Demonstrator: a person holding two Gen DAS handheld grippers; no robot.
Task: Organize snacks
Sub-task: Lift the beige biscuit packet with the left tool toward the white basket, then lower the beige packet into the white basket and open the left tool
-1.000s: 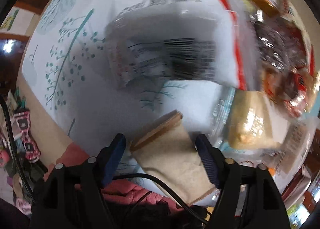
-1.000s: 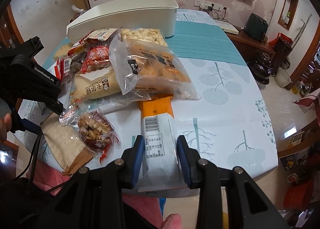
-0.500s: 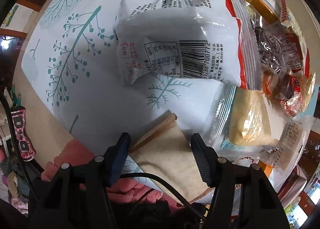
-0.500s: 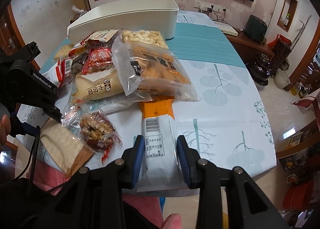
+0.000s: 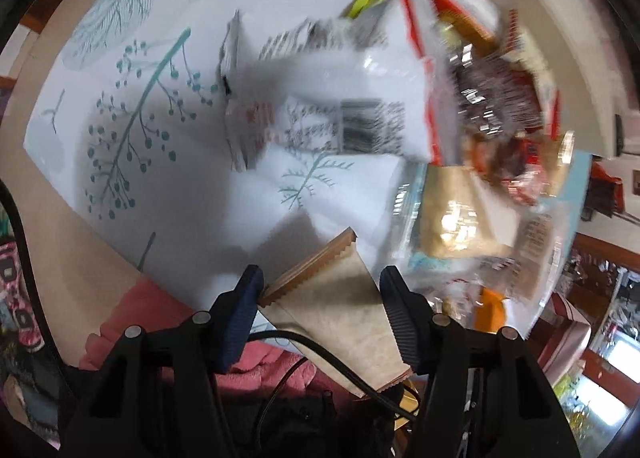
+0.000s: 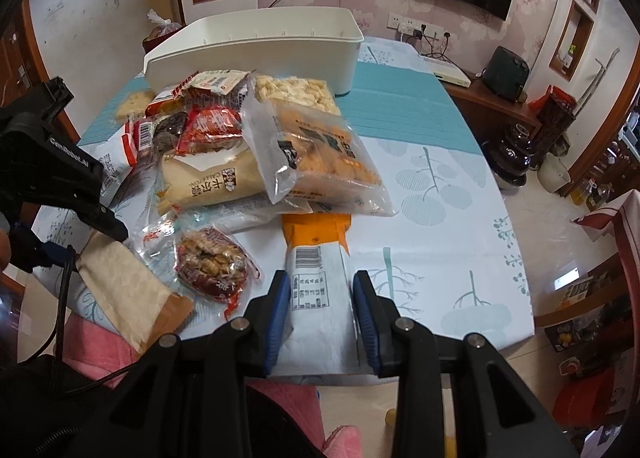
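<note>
- Currently, we are holding the right gripper over the near edge of the table, with its blue pads pinching the white and orange packet from both sides.
- That packet is lying flat with its long axis running away from us; its orange end is pointing at the snack pile, and its white end is sitting between the pads near the table edge.
- On the other side, we are holding the left gripper pointing steeply down at the near left corner of the table.
- Its jaws have just been closing; the fingers are standing against both side edges of the tan paper pouch, though we cannot tell whether they are pressing on it.
- The pouch's long axis is running along the fingers, with its crimped brown end pointing away from us across the table in the left wrist view.
- The pile of snack bags is lying mid-table, between the two grippers and the white bin.
- The bin is standing at the far end, its long side facing us.
</note>
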